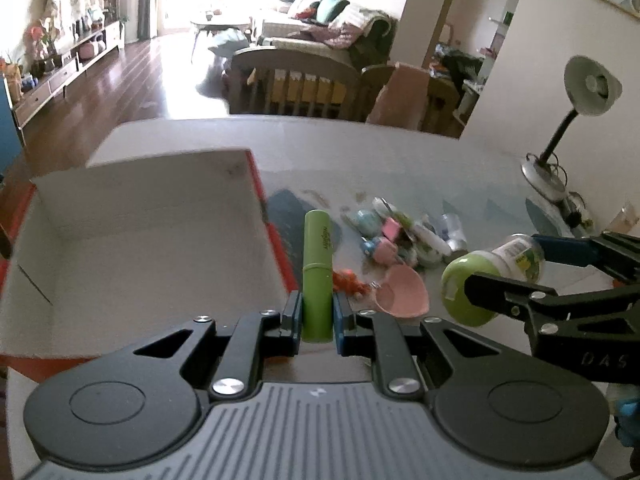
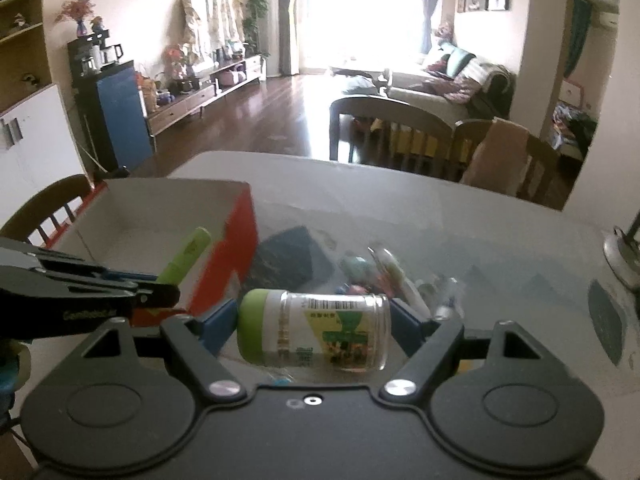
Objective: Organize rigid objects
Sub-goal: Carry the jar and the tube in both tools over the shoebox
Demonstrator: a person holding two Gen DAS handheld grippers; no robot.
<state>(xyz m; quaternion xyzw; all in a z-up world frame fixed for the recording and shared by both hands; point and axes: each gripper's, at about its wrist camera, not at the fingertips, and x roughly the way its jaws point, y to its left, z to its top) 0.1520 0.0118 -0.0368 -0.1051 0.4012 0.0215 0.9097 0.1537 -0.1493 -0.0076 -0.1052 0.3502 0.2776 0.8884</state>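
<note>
Hidden: the small things in the pile (image 1: 404, 236) blur together in both views; only a pink scoop (image 1: 402, 292) and some tubes can be made out. No hand shows behind either gripper.
Cut off: the near wall of the box (image 1: 132, 240) lies under the left gripper's body; the lamp (image 1: 576, 120) shows only as a base at the right wrist view's edge.
Worktop: the pale worktop (image 1: 360, 152) carries the open, white-lined, red-sided box on the left, the pile just right of it, and the lamp far right.
Room: dark wood floor, chairs at the far edge, a sofa and a bright window beyond.
Left gripper (image 1: 318, 316): tilted down over the box's right wall, jaws clenched on a green tube (image 1: 317, 272) that points forward.
Right gripper (image 2: 314, 322): tilted down above the pile, jaws spread wide and grasping a jar (image 2: 316, 330) end to end, its green cap to the left, lying crosswise and off the worktop.
</note>
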